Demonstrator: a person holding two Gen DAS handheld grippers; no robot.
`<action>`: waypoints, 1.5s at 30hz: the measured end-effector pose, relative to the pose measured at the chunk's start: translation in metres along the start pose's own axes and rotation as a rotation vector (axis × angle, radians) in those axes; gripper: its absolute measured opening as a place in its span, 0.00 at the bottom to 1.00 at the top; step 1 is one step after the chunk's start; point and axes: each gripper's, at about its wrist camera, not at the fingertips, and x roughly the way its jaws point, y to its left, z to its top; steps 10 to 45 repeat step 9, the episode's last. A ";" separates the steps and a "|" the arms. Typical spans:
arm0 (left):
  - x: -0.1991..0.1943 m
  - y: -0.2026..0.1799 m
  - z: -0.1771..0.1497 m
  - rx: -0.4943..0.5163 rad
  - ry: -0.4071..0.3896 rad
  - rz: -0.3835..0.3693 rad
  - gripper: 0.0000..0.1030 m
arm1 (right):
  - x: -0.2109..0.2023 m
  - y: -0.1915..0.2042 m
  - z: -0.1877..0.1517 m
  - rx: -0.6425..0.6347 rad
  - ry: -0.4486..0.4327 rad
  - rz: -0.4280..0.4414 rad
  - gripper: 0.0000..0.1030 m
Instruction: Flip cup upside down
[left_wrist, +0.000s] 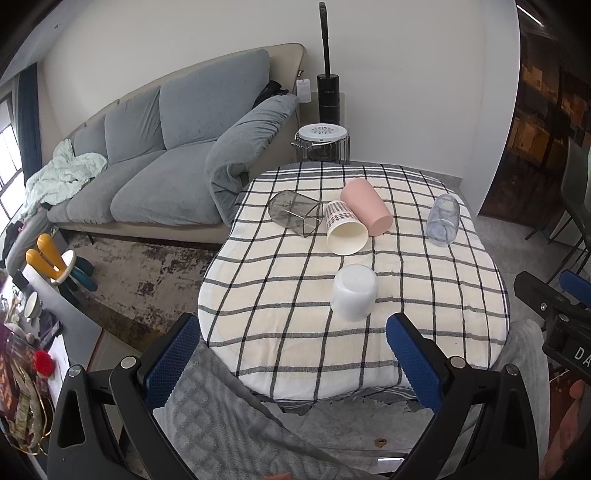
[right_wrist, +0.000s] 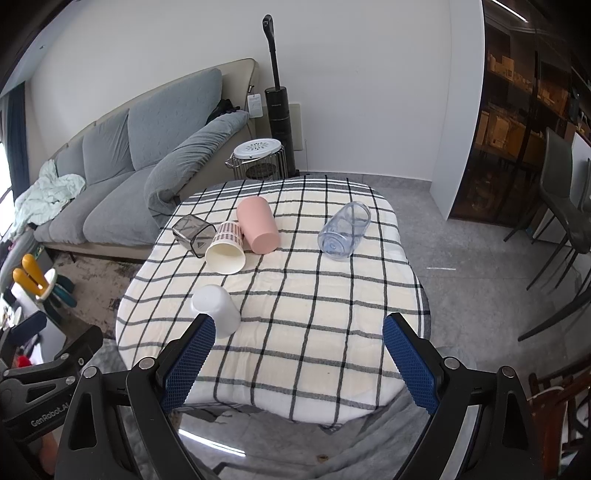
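Note:
A white cup (left_wrist: 354, 292) (right_wrist: 215, 309) stands upside down on the checked tablecloth (left_wrist: 424, 295) (right_wrist: 314, 314), near its front. Behind it lie on their sides a patterned paper cup (left_wrist: 345, 228) (right_wrist: 226, 248), a pink cup (left_wrist: 366, 206) (right_wrist: 257, 224), a smoky square cup (left_wrist: 295, 213) (right_wrist: 192, 229) and a clear bluish cup (left_wrist: 443, 219) (right_wrist: 344, 230). My left gripper (left_wrist: 291, 362) is open and empty at the table's front edge. My right gripper (right_wrist: 299, 358) is open and empty, just right of the white cup.
A grey sofa (left_wrist: 147, 155) (right_wrist: 110, 166) stands left of the table. A wire basket with a white lid (left_wrist: 322, 142) (right_wrist: 258, 158) and a black vacuum (left_wrist: 328, 88) (right_wrist: 279, 107) stand behind it. Dark chairs (right_wrist: 561, 206) are at the right.

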 end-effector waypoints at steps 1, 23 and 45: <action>0.001 0.000 0.000 0.000 0.000 0.002 1.00 | 0.000 0.000 0.000 0.000 0.000 -0.001 0.90; 0.002 -0.001 0.001 0.013 -0.010 0.019 1.00 | -0.001 0.002 0.000 0.003 0.002 -0.002 0.90; 0.002 -0.001 0.001 0.013 -0.010 0.019 1.00 | -0.001 0.002 0.000 0.003 0.002 -0.002 0.90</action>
